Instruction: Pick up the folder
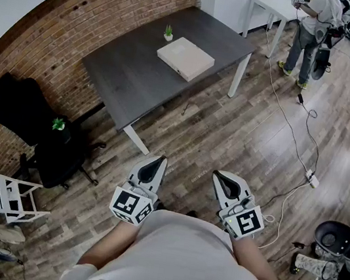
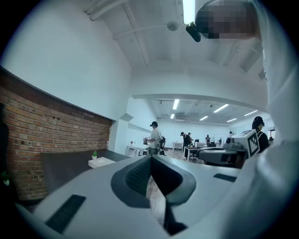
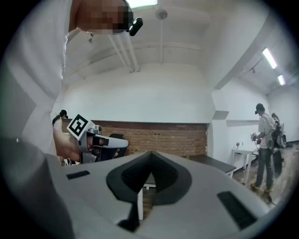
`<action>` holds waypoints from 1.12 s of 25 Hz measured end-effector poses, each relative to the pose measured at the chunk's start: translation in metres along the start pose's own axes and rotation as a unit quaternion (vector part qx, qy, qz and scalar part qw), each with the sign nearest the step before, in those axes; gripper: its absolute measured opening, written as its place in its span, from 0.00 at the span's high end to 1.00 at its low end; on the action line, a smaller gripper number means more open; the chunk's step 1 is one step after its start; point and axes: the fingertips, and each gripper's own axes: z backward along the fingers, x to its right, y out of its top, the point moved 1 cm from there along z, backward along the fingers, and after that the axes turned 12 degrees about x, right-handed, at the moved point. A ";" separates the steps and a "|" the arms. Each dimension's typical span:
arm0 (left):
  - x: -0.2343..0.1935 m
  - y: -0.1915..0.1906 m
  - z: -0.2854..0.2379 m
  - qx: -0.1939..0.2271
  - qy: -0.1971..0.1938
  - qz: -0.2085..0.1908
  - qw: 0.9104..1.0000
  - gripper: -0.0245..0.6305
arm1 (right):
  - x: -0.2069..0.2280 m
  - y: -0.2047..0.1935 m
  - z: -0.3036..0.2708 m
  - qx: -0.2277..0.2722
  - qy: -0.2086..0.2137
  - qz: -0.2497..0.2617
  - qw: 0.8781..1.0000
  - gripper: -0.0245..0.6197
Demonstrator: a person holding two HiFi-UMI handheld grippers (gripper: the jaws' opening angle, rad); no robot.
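Note:
A pale beige folder [image 1: 185, 58] lies flat on the dark grey table [image 1: 132, 76] by the brick wall, far ahead of me. It shows small in the left gripper view as the folder [image 2: 101, 162]. My left gripper [image 1: 160, 161] and right gripper [image 1: 218, 174] are held level close to my body, well short of the table. Both are shut, jaws meeting at a point, with nothing between them. In the left gripper view the left gripper [image 2: 150, 159] looks across the room; the right gripper [image 3: 150, 155] faces the table's end.
A small green plant [image 1: 168, 32] stands beside the folder. A black office chair [image 1: 38, 126] and white folding rack [image 1: 9, 198] sit at left. A person [image 1: 310, 32] stands by a white table [image 1: 273, 9]. A cable [image 1: 296, 130] runs across the wooden floor.

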 end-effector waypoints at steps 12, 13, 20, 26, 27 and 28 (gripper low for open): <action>0.019 -0.010 -0.008 -0.008 -0.013 0.003 1.000 0.95 | 0.011 -0.003 0.010 -0.003 -0.002 0.020 1.000 0.96; 0.020 -0.010 -0.011 -0.007 -0.016 0.002 1.000 0.95 | 0.012 -0.003 0.010 -0.002 0.000 0.019 1.000 0.96; 0.023 -0.017 -0.031 -0.015 -0.038 -0.002 0.999 0.93 | 0.023 -0.011 0.007 -0.006 -0.001 0.000 1.000 0.95; 0.005 -0.031 -0.063 -0.029 -0.049 0.006 0.998 0.85 | 0.043 -0.024 -0.011 -0.017 -0.002 -0.014 1.000 0.84; 0.002 -0.034 -0.071 -0.032 -0.052 0.007 0.998 0.84 | 0.049 -0.026 -0.015 -0.016 -0.004 -0.014 1.000 0.83; -0.001 -0.036 -0.080 -0.034 -0.057 0.008 0.998 0.83 | 0.055 -0.027 -0.019 -0.014 -0.007 -0.017 1.000 0.81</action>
